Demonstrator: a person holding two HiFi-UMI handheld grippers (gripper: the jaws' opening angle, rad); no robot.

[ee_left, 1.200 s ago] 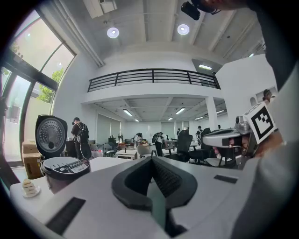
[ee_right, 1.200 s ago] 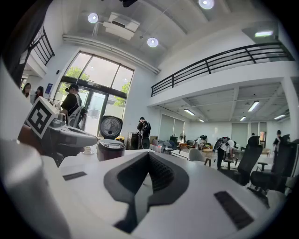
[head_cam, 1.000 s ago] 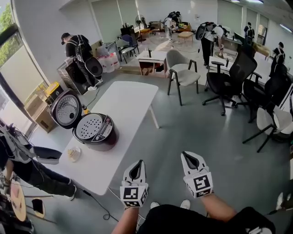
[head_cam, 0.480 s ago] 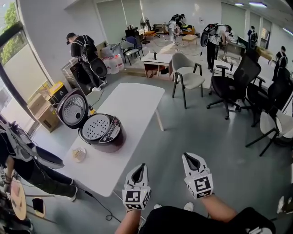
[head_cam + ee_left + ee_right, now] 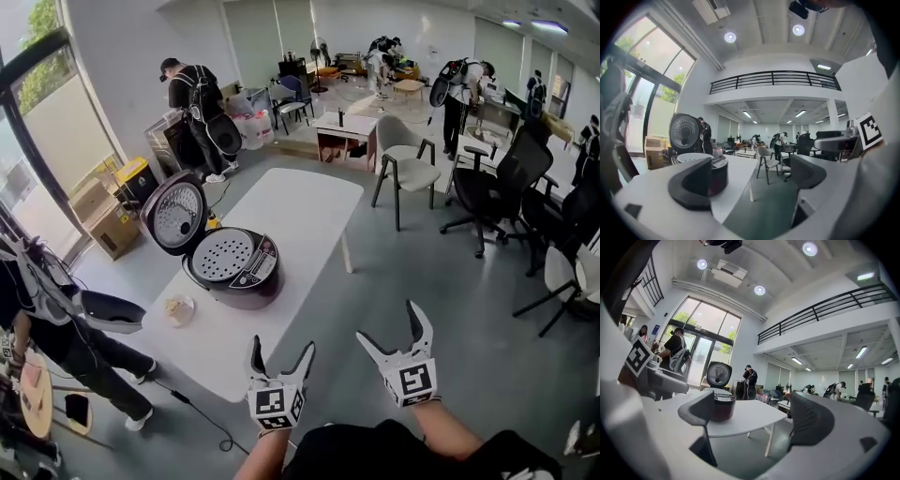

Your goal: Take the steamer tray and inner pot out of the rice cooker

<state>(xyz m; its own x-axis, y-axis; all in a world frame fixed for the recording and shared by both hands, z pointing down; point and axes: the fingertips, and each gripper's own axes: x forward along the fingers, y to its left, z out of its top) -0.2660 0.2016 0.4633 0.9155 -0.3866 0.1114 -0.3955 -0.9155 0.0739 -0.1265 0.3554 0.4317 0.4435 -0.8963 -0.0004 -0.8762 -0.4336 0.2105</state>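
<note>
Both grippers open and empty, held above the floor short of the table with the rice cooker

The left gripper and the right gripper each carry a cube with a black-and-white square marker. Their jaws have just been opening and now stand wide apart with nothing between them. The rice cooker stands toward the near end of the white table, well apart from both grippers, with its lid tilted up behind it. The perforated steamer tray sits in the cooker's mouth, and the inner pot beneath it cannot be seen. Print on the cooker's front panel is too small to read. A small dish lies just beside the cooker
</note>
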